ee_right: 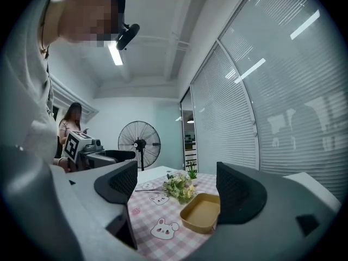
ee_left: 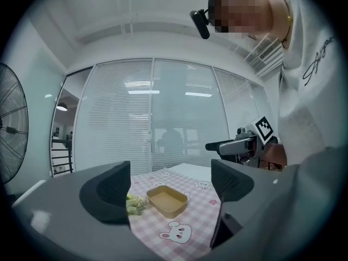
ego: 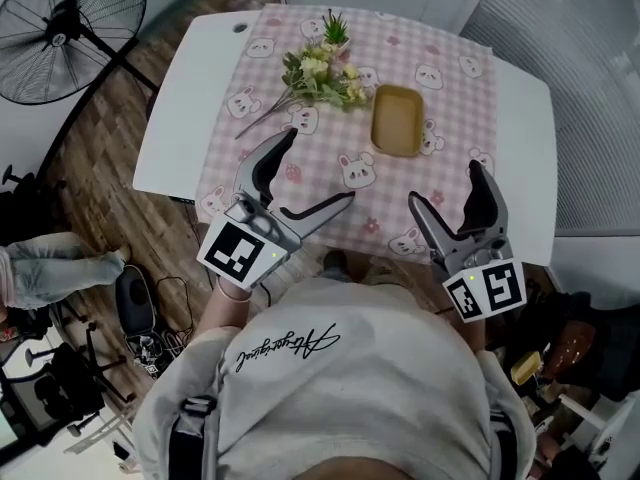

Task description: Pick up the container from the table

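Note:
The container (ego: pixel 397 120) is a shallow tan rectangular tray, empty, lying on the pink checked bunny cloth toward the table's far right. It also shows in the left gripper view, container (ee_left: pixel 167 200), and in the right gripper view, container (ee_right: pixel 201 212). My left gripper (ego: pixel 320 168) hovers open over the cloth's near part, short of the container and to its left. My right gripper (ego: pixel 445 186) is open above the table's near edge, just nearer than the container. Nothing is held between either pair of jaws, and both are apart from the container.
A bunch of pale flowers (ego: pixel 320 73) lies on the cloth left of the container, with a small potted plant (ego: pixel 336 30) behind it. The white table (ego: pixel 185 108) extends past the cloth on both sides. A standing fan (ego: pixel 70 28) is on the floor at far left.

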